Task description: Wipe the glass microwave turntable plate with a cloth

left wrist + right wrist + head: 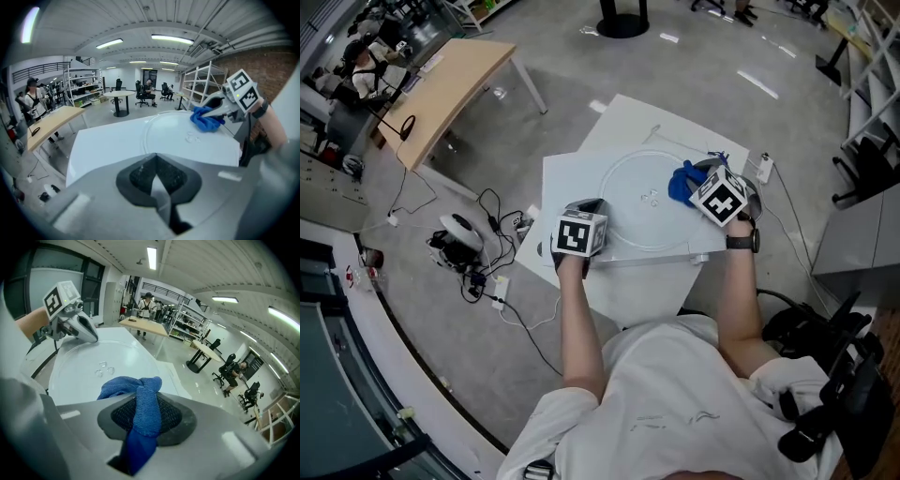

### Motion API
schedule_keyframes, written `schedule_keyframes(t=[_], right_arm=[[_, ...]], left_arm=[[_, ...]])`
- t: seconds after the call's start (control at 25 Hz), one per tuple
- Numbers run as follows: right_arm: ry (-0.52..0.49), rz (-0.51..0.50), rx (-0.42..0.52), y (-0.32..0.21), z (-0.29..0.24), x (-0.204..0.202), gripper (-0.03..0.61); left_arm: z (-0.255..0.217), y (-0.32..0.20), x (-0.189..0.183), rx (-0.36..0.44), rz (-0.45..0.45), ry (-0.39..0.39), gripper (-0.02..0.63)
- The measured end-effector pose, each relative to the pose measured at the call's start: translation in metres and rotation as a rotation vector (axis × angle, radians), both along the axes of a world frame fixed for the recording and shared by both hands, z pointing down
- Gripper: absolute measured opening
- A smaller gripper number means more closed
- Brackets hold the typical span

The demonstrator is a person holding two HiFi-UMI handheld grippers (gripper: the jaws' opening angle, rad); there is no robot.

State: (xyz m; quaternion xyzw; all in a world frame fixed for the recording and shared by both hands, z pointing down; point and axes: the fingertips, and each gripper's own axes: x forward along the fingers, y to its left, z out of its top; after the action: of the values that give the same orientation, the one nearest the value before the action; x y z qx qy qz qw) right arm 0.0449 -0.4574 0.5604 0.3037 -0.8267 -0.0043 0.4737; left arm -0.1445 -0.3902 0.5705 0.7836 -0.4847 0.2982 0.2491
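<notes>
Head view first: the glass plate (pixel 639 217) lies flat, face up, on the white desk (pixel 577 178), closer to the desk's right edge than its left. It's round, so there's no long axis and it doesn't really point anywhere. The blue cloth (pixel 682 181) sits bunched on the plate's far-right rim, pinched by the right gripper (pixel 697 176). The left gripper (pixel 589 206) is at the desk's near-left corner, just beside the plate rim.

Left gripper view: the left gripper (pixel 159 180) has its jaws drawn together to a thin slit. There's a pale sliver in the slit, and idk if that's the desk edge or just light. The plate (pixel 173 136) is right ahead of it and the cloth (pixel 205 120) is at the far side.

Right gripper view: the right gripper (pixel 145 420) is clamped on the cloth (pixel 140 401). A wad of cloth pokes out front and a tail hangs down btwn the pads. The plate (pixel 89 380) spreads out beyond it, w/ three little nubs (pixel 104 367) at its centre.

Handling, imo: glass means stiff, slick, heavy-ish and chippable at the rim. It'll prob spin or skate on that smooth top when rubbed, so pin it at the rim on the near-left side and press straight down. The cloth is soft and light and the grip looks fine as is.
</notes>
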Motion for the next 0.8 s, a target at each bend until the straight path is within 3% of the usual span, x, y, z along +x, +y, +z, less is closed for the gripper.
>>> schedule_keyframes(t=[0.36, 0.56, 0.8], right_arm=[[0.099, -0.204, -0.140, 0.061, 0.001, 0.000, 0.095], [0.128, -0.337, -0.181, 0.086, 0.004, -0.030, 0.095], [0.094, -0.512, -0.222, 0.114, 0.006, -0.083, 0.095]], left_arm=[[-0.001, -0.004, 0.004, 0.007, 0.012, 0.007, 0.000], [-0.003, -0.004, 0.007, 0.010, 0.025, 0.008, 0.000], [-0.006, -0.004, 0.010, 0.019, 0.045, 0.006, 0.000]])
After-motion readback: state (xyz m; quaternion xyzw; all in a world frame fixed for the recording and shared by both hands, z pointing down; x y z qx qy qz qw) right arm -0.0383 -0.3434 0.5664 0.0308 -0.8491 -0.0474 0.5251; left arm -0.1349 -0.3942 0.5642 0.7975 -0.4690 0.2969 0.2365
